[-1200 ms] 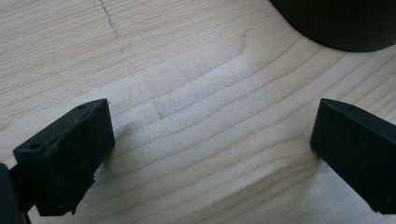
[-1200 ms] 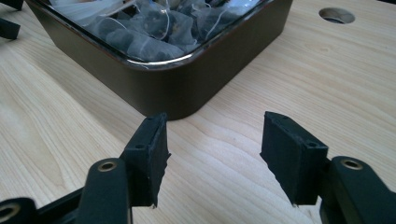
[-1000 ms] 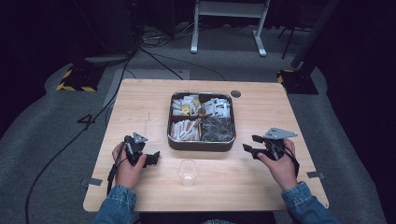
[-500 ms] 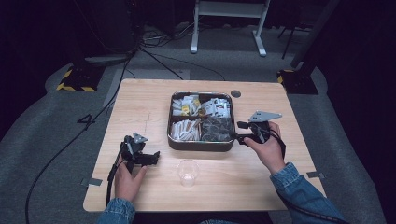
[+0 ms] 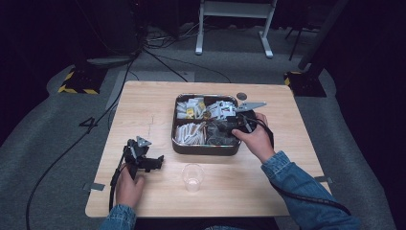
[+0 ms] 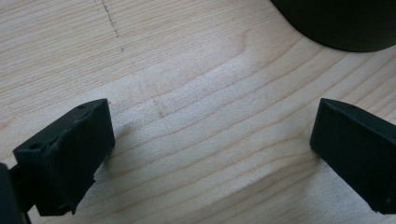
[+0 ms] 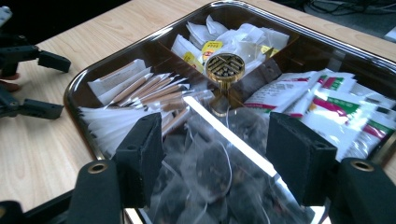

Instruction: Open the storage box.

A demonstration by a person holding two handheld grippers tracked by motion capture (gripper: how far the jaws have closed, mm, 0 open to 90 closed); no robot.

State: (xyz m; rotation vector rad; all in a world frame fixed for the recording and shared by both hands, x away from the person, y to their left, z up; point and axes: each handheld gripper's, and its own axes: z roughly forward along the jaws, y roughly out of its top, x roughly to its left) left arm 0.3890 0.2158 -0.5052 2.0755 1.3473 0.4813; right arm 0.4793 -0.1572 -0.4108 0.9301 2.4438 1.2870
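Note:
A dark metal box (image 5: 206, 149) with four compartments stands at the middle of the table under a see-through lid with a gold knob (image 7: 225, 67). My right gripper (image 5: 229, 125) hovers over the near right compartment of dark tea bags (image 7: 205, 172). Its jaws have just been opening; they stand apart above the lid (image 7: 219, 158) with nothing gripped between them. My left gripper (image 5: 157, 162) rests at the near left of the table, open over bare wood (image 6: 210, 149). It also appears far left in the right gripper view (image 7: 32, 79).
A clear plastic cup (image 5: 192, 177) stands near the table's front edge, between the hands. Paper sachets and stick packets (image 7: 135, 88) and green-and-red packets (image 7: 317, 98) fill other compartments. A small dark disc (image 5: 242, 96) lies behind the box. The box corner (image 6: 336, 23) is close ahead of the left gripper.
My right hand has moved from the table's right side leftward and away, over the box's right half. The left hand has kept still.

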